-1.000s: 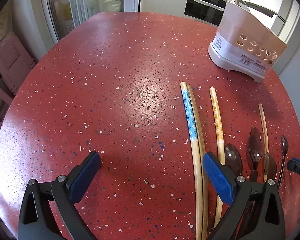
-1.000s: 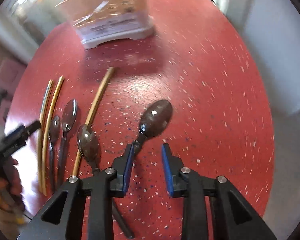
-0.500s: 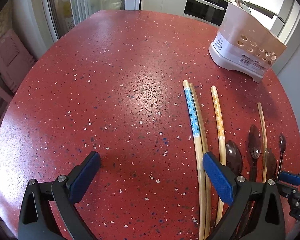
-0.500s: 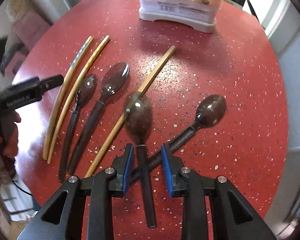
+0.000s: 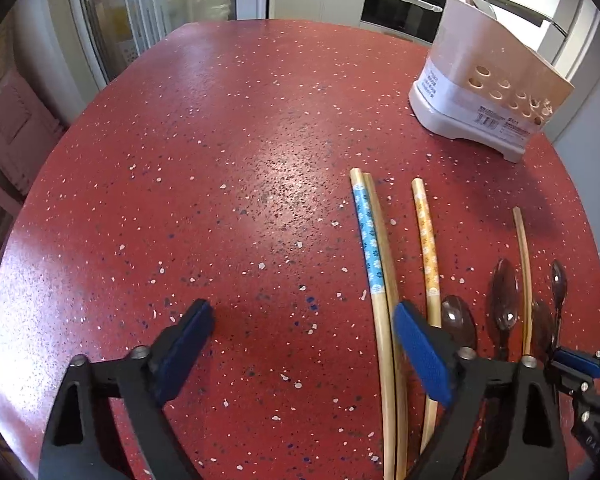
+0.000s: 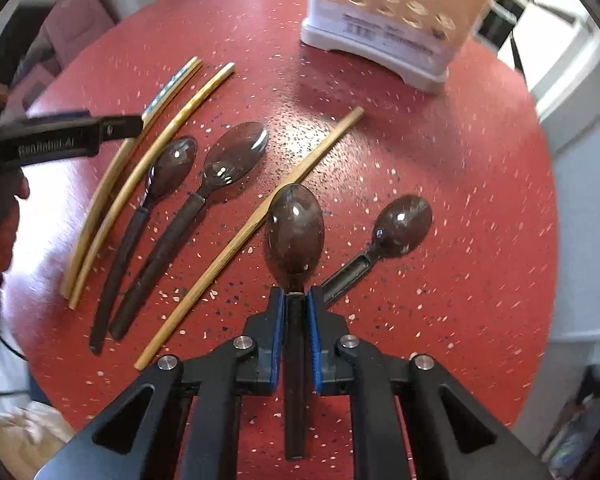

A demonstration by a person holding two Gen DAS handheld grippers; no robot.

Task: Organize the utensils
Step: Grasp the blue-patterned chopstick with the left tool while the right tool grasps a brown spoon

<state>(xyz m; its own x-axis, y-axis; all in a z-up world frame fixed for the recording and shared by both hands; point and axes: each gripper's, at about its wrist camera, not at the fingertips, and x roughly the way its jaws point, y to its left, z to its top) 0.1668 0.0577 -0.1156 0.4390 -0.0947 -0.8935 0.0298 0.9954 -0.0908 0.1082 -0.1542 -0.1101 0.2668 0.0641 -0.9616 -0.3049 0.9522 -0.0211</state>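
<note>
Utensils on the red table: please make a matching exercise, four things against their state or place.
1. left hand-held gripper
2. right hand-held gripper
3. utensil holder
4. blue-patterned chopstick

a. shut on a dark spoon
b. open, holding nothing
c. lies flat beside a plain chopstick
d. stands at the table's far side

Pairs: 1-b, 2-a, 3-d, 4-c
</note>
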